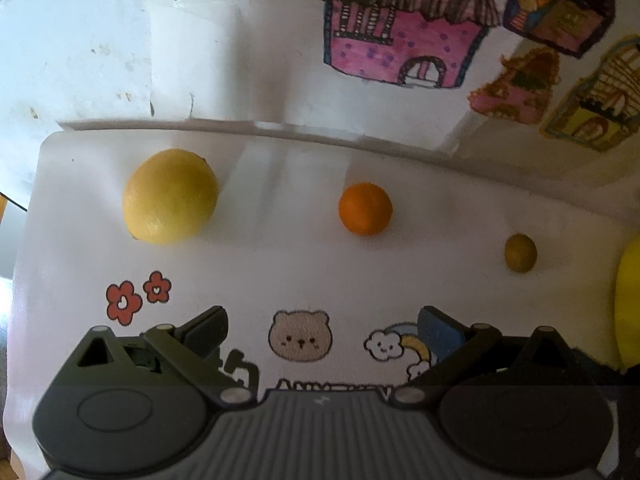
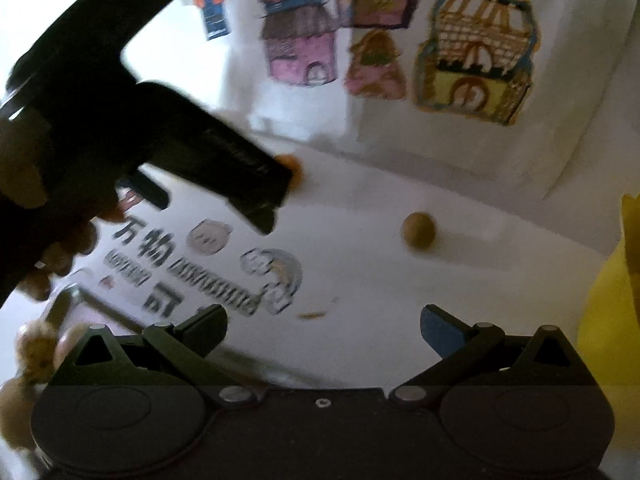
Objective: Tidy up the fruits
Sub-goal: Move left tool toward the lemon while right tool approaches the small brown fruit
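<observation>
- Lemon (image 1: 170,196), orange (image 1: 365,209) and small brown-green fruit (image 1: 520,253) sit in a spaced row on the white tabletop (image 1: 280,272), big to small; likely sorting by size.
- Left tool (image 1: 322,330): wide, empty, touching nothing, facing the orange.
- Right tool (image 2: 323,330): wide, empty; blurred view.

On the mat (image 1: 320,280): lemon (image 1: 170,196) left, orange (image 1: 365,209) middle, olive (image 1: 520,253) right.

Looks like a home, probably a kid's corner: hand-drawn house cutouts (image 1: 404,32) stuck on the white wall, and a worktop mat (image 1: 280,272) printed with a cartoon bear (image 1: 300,336) and flowers (image 1: 136,298).
</observation>
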`<state>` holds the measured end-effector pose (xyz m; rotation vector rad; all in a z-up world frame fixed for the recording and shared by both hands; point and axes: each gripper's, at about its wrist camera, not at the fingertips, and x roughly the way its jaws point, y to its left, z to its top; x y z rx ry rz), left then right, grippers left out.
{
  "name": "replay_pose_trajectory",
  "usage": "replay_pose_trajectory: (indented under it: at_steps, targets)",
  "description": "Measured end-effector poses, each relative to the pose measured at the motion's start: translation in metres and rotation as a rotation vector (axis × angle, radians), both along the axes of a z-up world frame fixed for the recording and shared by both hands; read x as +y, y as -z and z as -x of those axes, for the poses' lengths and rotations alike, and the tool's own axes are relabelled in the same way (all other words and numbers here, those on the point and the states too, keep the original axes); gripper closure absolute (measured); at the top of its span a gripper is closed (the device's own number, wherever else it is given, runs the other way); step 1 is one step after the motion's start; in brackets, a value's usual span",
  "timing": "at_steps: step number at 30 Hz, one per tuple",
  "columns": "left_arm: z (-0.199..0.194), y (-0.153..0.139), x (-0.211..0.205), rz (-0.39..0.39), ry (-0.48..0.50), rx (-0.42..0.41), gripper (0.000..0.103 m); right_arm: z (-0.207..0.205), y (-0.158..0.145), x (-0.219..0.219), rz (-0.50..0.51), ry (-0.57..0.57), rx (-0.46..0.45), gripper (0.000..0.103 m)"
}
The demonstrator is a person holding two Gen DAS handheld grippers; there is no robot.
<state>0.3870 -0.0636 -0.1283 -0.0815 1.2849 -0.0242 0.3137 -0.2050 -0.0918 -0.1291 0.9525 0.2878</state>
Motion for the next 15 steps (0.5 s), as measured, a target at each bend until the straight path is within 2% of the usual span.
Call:
replay_pose_trajectory:
  at_steps: [6,15]
  targets:
    - [-0.012,0.002,-0.006,0.011,-0.028,-0.032,0.000,-0.034,0.005,-0.016,0.074,0.029,-0.053,0.001]
    - [-0.027,-0.001,-0.024,-0.002,-0.031,-0.094,0.000,-0.055,0.007,-0.026,0.082,0.009,-0.069,0.002]
